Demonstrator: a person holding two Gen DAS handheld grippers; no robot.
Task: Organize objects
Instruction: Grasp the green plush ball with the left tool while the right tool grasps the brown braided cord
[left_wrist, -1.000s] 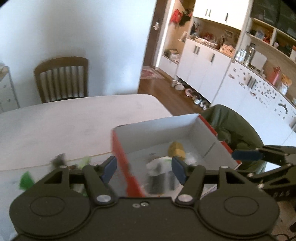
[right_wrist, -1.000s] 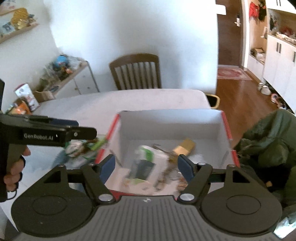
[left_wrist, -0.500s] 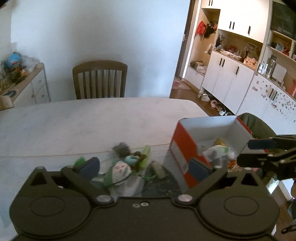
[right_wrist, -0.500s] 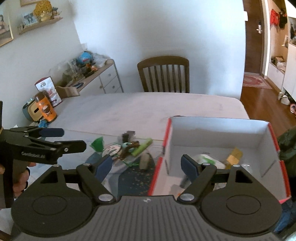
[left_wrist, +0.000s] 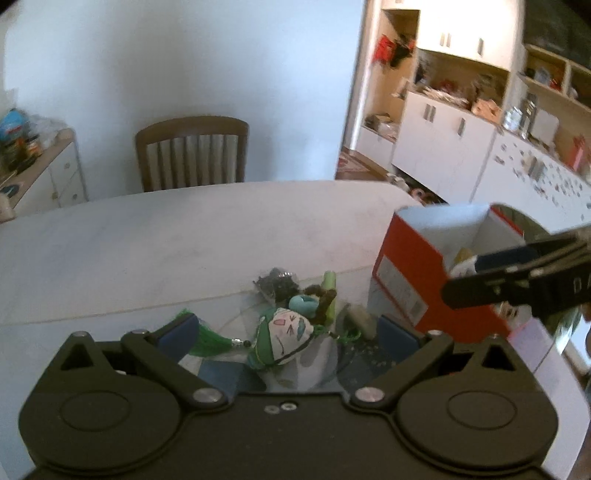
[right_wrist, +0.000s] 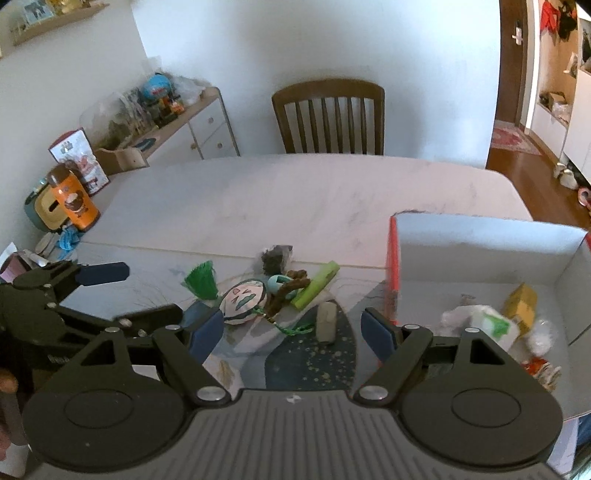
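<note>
Both claws, left (left_wrist: 286, 328) and right (right_wrist: 291, 328), hang wide open and empty over the clutter; best to close squarely on the painted pouch (right_wrist: 243, 301) before lifting it to the box (right_wrist: 480, 240).

one red box (right_wrist: 480, 240), one wooden chair (right_wrist: 328, 118), one green tube (right_wrist: 314, 284), one orange bottle (right_wrist: 74, 201), one grey stone (right_wrist: 325, 322)

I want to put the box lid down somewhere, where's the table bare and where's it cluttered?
The table is bare from the wooden chair down to the pile of trinkets. It is crowded around that pile, between both open grippers and the red box, and at the left edge by the orange bottle.
</note>
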